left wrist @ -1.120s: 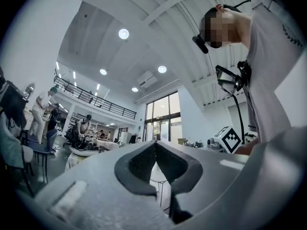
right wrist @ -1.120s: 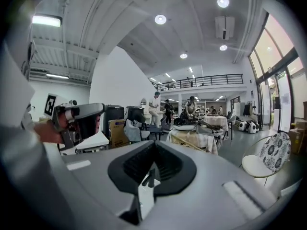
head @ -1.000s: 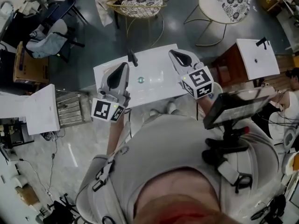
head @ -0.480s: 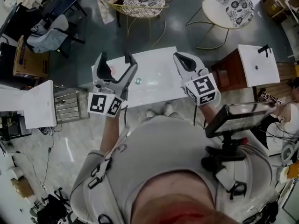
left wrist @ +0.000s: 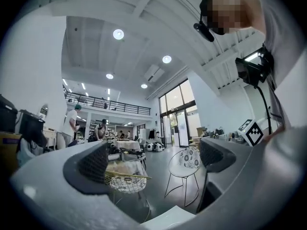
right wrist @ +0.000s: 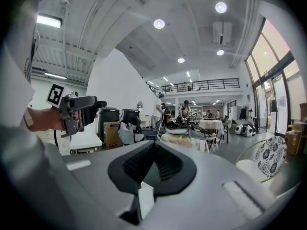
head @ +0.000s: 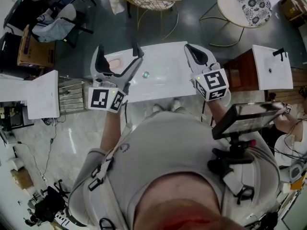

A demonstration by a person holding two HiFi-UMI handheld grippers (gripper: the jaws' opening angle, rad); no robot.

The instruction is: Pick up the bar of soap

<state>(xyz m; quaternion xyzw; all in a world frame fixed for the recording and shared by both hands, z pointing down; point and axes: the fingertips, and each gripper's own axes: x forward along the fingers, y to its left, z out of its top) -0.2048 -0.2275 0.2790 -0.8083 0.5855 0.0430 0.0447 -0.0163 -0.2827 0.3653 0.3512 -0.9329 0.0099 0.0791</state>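
Hovering with jaws wide after just opening, the left gripper (head: 118, 52) holds nothing; the bar of soap (head: 114, 65) lies untouched below it on the white basin's (head: 163, 86) left end, while the right gripper (head: 194, 55) is closed and empty near the right edge.

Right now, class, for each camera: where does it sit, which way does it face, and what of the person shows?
Head view: on the head, facing steeply down at the white sink; torso, left gripper, right gripper show.
Left gripper view: rides that gripper, facing level across the room; jaws just opened, nothing between; torso at right.
Right gripper view: likewise; jaws together; left hand visible.
All share the flowered chair.
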